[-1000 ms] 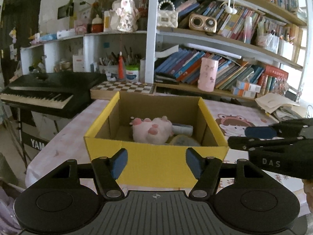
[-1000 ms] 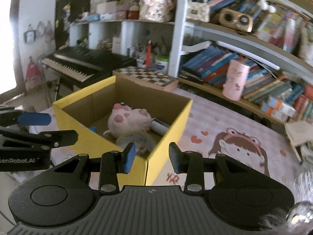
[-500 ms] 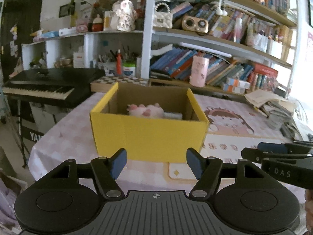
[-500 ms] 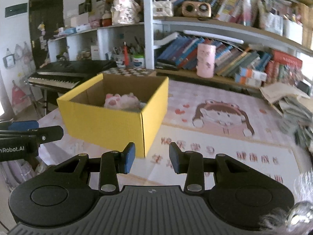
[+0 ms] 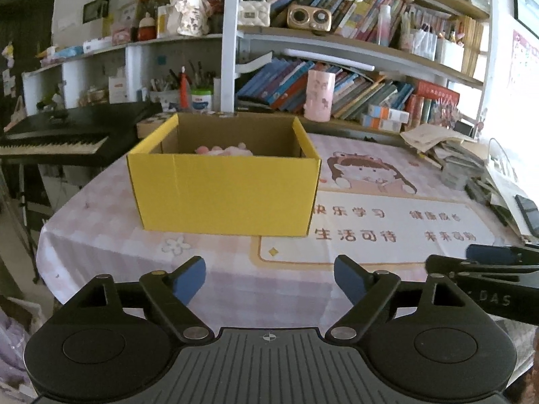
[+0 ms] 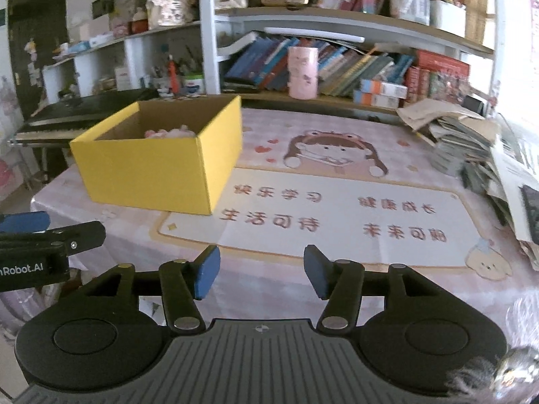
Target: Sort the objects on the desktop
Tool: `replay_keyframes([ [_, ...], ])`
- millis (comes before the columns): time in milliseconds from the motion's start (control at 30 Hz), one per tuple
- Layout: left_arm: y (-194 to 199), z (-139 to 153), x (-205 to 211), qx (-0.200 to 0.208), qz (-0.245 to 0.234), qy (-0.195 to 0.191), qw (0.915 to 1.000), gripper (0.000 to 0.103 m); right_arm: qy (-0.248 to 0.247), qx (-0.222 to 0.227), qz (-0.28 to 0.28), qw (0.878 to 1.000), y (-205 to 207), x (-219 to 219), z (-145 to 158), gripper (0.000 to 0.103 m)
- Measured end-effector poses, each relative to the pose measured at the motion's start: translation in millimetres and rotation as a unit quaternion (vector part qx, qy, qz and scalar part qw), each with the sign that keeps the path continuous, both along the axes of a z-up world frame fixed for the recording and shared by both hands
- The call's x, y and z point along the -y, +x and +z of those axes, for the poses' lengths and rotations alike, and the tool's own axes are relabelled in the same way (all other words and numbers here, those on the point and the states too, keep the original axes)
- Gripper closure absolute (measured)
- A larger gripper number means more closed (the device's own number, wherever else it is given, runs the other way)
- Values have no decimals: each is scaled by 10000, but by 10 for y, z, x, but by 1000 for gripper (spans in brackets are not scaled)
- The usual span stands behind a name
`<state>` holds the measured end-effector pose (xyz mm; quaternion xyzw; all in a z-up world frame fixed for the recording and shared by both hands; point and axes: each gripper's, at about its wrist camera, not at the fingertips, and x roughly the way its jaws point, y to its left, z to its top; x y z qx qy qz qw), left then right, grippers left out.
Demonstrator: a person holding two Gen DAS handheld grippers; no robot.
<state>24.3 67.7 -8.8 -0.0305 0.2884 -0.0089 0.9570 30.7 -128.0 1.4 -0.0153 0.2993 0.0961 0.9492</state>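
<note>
Keyboard [image 5: 50, 138]: left of and behind the box, off the table.
Box [image 5: 222, 192]: yellow, open-topped, on the table [image 5: 101, 222]; the landmark here.
Plush [image 5: 224, 150]: pink, inside the box, only its top shows above the wall.
Left gripper [image 5: 269, 281]: near side of the box, well apart from it; jaws opening, nothing between them.
Right gripper [image 6: 261, 274]: right of the box, over the mat [image 6: 337, 215]; jaws opening, empty.
Papers [image 6: 471, 144]: heaped far right of the box.
Step, judged: sorting looks nearly finished; keep both grippers clear of the box wall.
</note>
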Motion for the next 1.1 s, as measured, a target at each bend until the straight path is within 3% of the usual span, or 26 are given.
replay_keyframes([
  [333,-15,-111,128,-186,-76,31,9998,11,7,-213,-303,9993,-93,205,-134,37],
  [600,-49,-188,139,-428,-15,-7,9991,9,-6,-288,-320,9991,-94,212,-154,22],
  [1100,-66,-177,182,-527,52,55,9986,0,-6,-411,-497,9979,-123,264,-214,10],
])
